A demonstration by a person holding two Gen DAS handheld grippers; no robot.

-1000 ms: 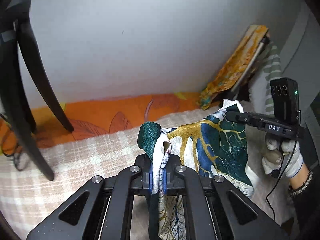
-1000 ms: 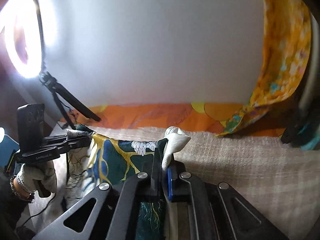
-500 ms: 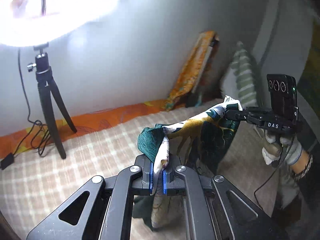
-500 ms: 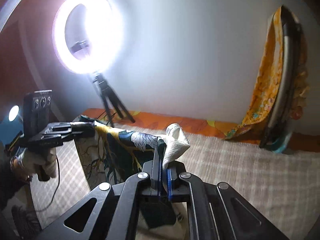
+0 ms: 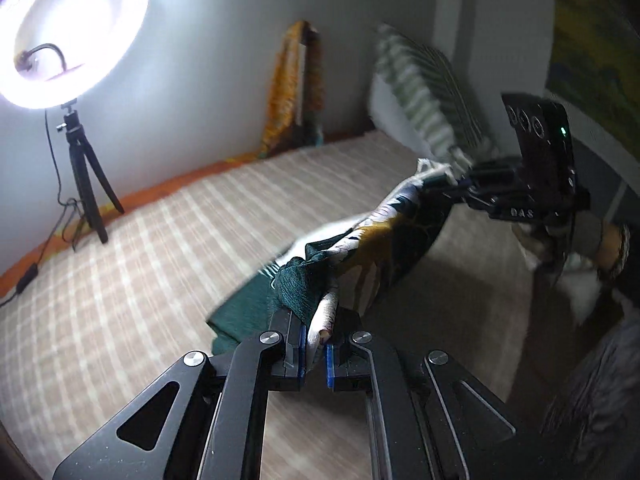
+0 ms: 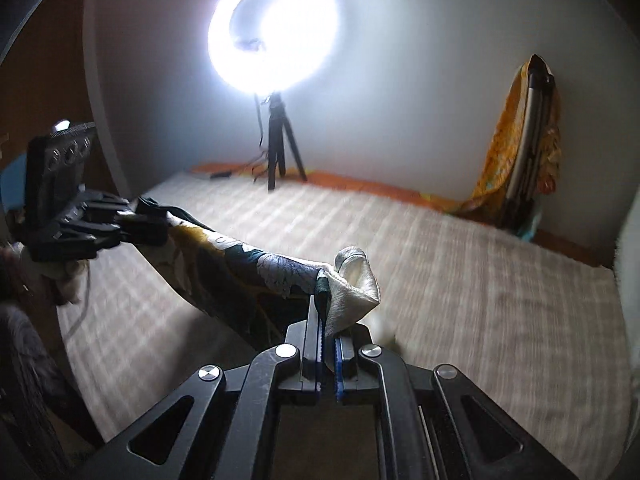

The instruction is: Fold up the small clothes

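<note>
Both grippers are clamped tight on opposite corners, left gripper [image 5: 314,346] and right gripper [image 6: 328,360], so the patterned cloth [image 5: 384,240] hangs stretched between them just above the near side of the checked bedcover [image 5: 180,240], probably to flatten it for folding.

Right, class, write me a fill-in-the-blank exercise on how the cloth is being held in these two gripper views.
1. The patterned cloth hangs stretched between ____ grippers.
2. The left gripper and the right gripper are both ____ on a corner of the cloth.
3. Below the cloth lies a checked ____.
4. By the wall, on a black tripod, a ____ light glows.

Missing words: two; shut; bedcover; ring
</note>
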